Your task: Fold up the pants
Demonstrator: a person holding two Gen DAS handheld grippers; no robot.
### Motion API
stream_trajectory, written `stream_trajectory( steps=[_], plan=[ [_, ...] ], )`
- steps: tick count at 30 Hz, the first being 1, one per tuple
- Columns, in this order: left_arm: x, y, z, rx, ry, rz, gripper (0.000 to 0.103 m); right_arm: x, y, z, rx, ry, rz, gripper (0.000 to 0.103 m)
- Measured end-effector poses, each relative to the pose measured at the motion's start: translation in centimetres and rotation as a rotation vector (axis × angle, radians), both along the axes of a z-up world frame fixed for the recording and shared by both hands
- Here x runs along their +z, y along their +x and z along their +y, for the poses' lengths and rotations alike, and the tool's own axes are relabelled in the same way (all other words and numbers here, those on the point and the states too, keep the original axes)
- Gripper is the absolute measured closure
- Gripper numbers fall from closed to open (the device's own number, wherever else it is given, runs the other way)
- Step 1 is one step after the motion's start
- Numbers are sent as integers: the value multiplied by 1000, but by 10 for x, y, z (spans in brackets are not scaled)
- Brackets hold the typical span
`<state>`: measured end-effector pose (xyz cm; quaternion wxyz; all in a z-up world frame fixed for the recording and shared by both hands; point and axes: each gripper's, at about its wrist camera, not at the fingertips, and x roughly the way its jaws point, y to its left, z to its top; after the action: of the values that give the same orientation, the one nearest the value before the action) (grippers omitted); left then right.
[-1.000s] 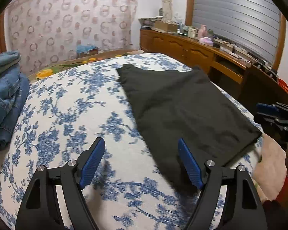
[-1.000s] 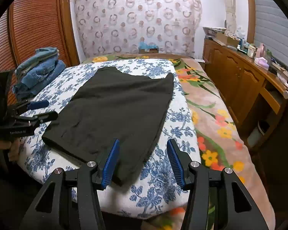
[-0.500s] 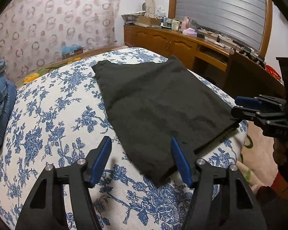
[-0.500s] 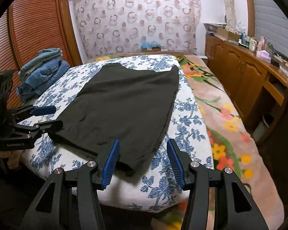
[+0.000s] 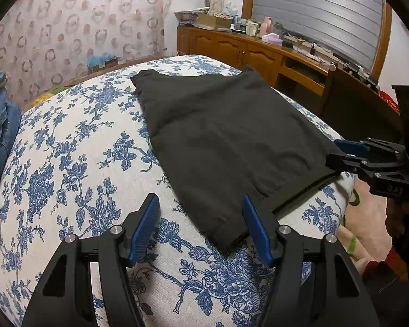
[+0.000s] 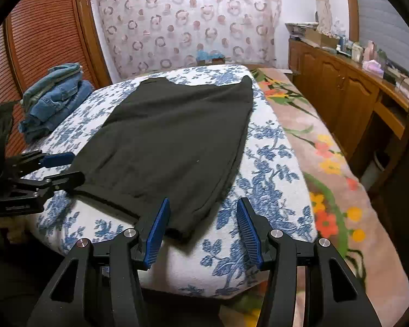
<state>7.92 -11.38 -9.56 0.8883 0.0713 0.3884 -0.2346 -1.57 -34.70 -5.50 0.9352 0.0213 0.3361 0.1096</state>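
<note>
Dark pants [image 5: 226,136] lie flat, folded lengthwise, on the blue-flowered bed cover [image 5: 68,163]; they also show in the right wrist view [image 6: 171,141]. My left gripper [image 5: 200,212] is open, hovering just above the near left corner of the pants. My right gripper [image 6: 203,212] is open around the near right corner of the pants at the bed's edge. Each gripper shows in the other's view, the right one [image 5: 349,154] and the left one [image 6: 62,167], both open at the near hem.
A stack of blue jeans [image 6: 54,95] sits on the bed's far left. A wooden cabinet [image 6: 354,87] with clutter runs along the right wall. A flowered blanket [image 6: 327,177] lies right of the cover. A wooden slatted door [image 6: 41,41] stands at left.
Both grippers have moved forward and lower toward the near corners of the pants. The pants have not moved.
</note>
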Motion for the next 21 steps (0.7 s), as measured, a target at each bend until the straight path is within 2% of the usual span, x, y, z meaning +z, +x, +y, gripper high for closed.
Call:
stream_trajectory(
  steps=[13,17,20,21],
  plan=[
    [-1,1,2,1,-6,5,39,0,2,5,33,36,26,51],
    [0,2,2,0,-7,3,39,-1,2,9,39,42,24,57],
    [-1,2,2,0,-8,4,39,-1,2,12,51,48,22,65],
    [-1,2,3,0,-9,4,39,-2,2,13,55,50,22,70]
  ],
)
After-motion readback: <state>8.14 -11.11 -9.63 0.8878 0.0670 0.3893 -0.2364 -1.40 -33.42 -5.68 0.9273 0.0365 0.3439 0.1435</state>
